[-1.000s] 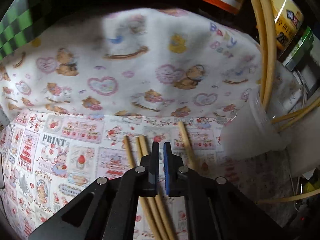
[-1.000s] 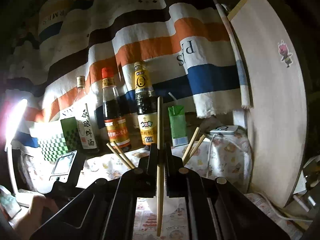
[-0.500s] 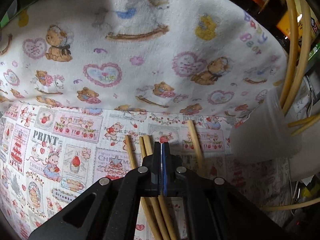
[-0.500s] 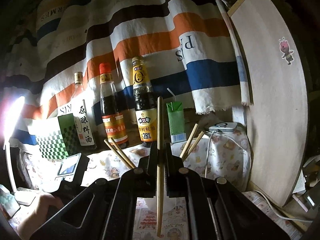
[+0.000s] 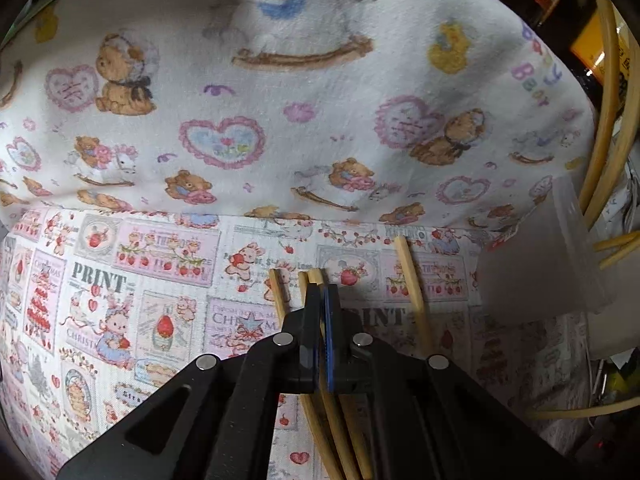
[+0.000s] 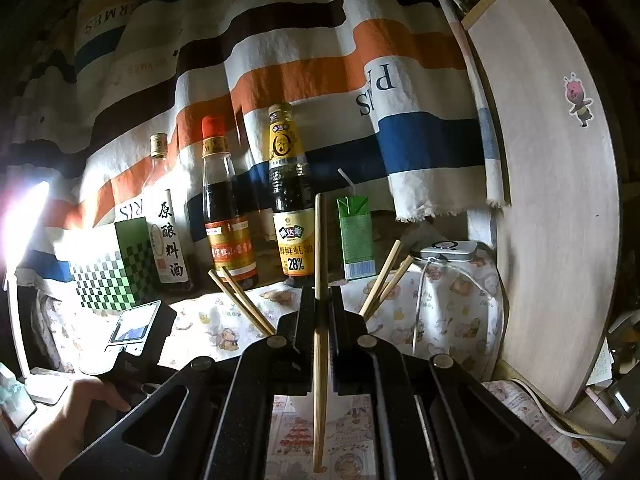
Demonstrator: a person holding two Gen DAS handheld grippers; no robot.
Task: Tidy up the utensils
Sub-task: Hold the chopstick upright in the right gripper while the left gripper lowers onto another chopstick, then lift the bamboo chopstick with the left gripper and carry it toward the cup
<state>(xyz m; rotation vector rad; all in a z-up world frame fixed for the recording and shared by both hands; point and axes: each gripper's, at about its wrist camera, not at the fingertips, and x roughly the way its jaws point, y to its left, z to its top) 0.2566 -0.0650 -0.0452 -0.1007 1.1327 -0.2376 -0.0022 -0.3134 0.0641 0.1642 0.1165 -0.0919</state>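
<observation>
Because the right gripper [image 6: 320, 300] is clamped on a single chopstick [image 6: 319, 264] near its middle, held upright, the stick could be levered askew if it is knocked on the cup [image 5: 560, 248] rim. Four chopsticks [image 5: 408, 264] are left lying on the mat [image 5: 120, 300]. The left gripper [image 5: 321, 292] is pointed steeply down over them, its jaws pressed together; whether a stick is pinched cannot be told.
</observation>
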